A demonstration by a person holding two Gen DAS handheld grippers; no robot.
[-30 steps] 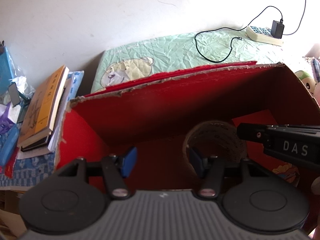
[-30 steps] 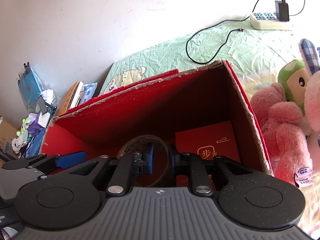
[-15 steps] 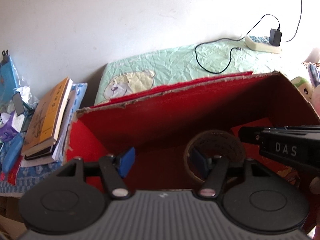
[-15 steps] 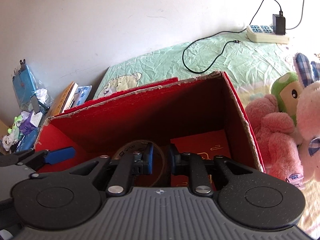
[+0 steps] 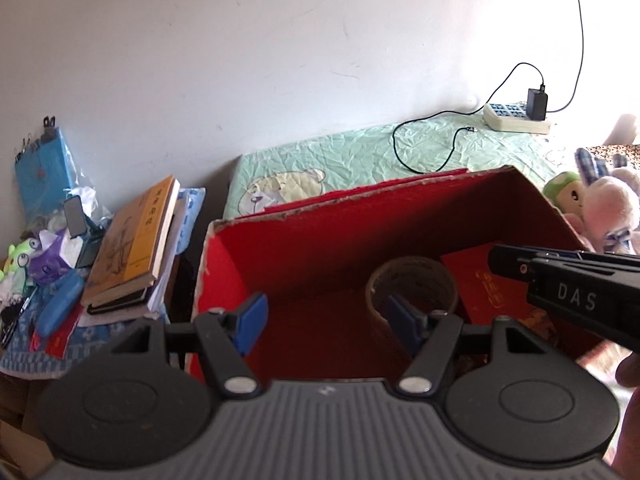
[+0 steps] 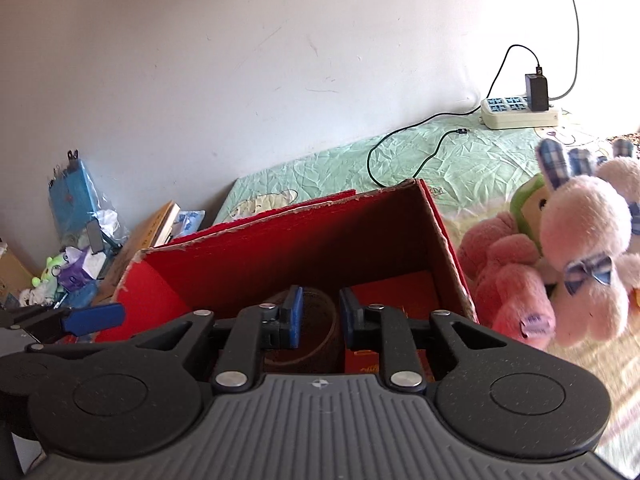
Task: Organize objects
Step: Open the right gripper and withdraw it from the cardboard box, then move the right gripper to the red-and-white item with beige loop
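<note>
Left wrist view shows your tape roll (image 5: 412,284) already lying in the red box (image 5: 280,276); both grippers (image 5: 326,318) (image 6: 319,316) empty, jaws just widening; plush toys (image 6: 560,256) remain outside.

Box mouth: the red box (image 5: 248,276) is open at the top, no flap over it.
Box floor, left: bare red floor, free.
Box floor, middle: a tape roll (image 5: 412,280) stands here.
Box floor, right: a red booklet (image 6: 396,294) lies flat, just beside the roll.
Left of box: a book stack (image 5: 132,240) close to the wall; clutter beyond it.
Right of box: plush toys (image 6: 560,264) crowd the side wall.
Behind box: open green sheet (image 5: 360,152), crossed by a black cable (image 5: 424,148) to a power strip (image 6: 516,112).
Above box: the right gripper (image 6: 318,314) reaches in from the right.
</note>
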